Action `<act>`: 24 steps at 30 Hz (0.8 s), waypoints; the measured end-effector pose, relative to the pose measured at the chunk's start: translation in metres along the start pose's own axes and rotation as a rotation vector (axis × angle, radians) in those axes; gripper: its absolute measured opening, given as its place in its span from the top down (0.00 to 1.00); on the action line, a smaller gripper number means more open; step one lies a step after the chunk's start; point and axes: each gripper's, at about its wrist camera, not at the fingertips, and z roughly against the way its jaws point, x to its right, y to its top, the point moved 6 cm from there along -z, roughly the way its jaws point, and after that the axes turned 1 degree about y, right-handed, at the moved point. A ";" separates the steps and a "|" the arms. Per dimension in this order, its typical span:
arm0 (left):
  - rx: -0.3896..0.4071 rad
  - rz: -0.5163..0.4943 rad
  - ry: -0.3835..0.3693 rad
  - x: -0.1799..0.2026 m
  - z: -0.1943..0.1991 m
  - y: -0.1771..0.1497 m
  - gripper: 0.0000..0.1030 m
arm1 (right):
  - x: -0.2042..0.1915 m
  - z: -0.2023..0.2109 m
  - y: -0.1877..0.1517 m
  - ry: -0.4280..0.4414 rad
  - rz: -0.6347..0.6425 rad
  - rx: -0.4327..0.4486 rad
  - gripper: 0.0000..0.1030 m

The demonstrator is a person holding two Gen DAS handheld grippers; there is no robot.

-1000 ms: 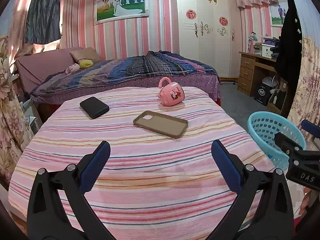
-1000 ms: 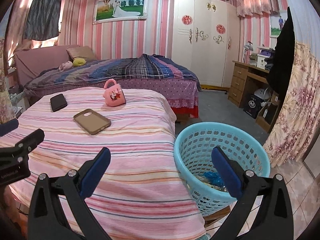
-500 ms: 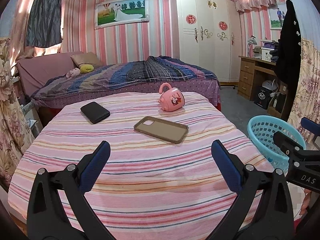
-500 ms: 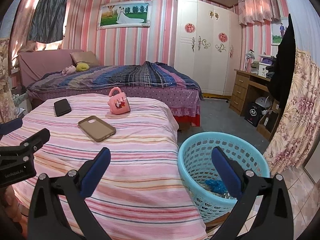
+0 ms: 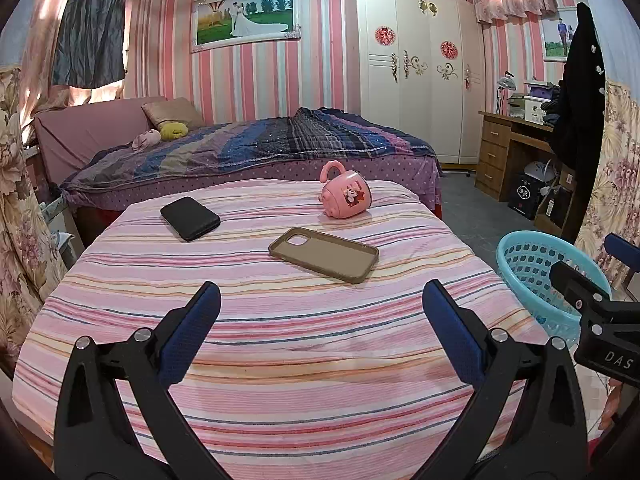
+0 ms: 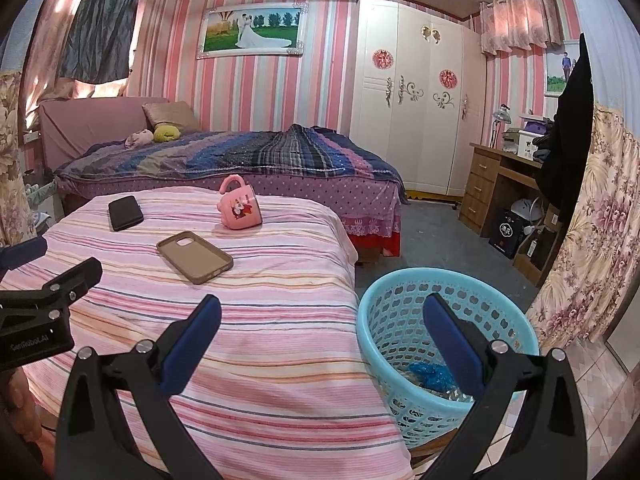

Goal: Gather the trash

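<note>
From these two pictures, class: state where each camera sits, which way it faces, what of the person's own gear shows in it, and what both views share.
Left wrist view: sits on the left gripper, low over the striped table, facing the bed; its open fingers frame the tan phone case, and the right gripper shows at the right edge.
Right wrist view: sits on the right gripper, further right, facing the table edge and blue basket; the left gripper shows at the left edge.
Shared: phone case, black phone, pink mug, basket.

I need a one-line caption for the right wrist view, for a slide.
Open right claw above the striped table edge and blue basket holding blue trash.
</note>
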 end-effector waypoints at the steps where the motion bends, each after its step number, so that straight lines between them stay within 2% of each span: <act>1: 0.000 0.001 -0.002 0.000 0.000 0.000 0.05 | 0.001 0.000 0.000 0.000 0.000 0.001 0.04; 24: 0.000 0.004 0.004 0.001 -0.001 -0.001 0.05 | 0.011 0.001 0.002 -0.011 0.007 0.007 0.04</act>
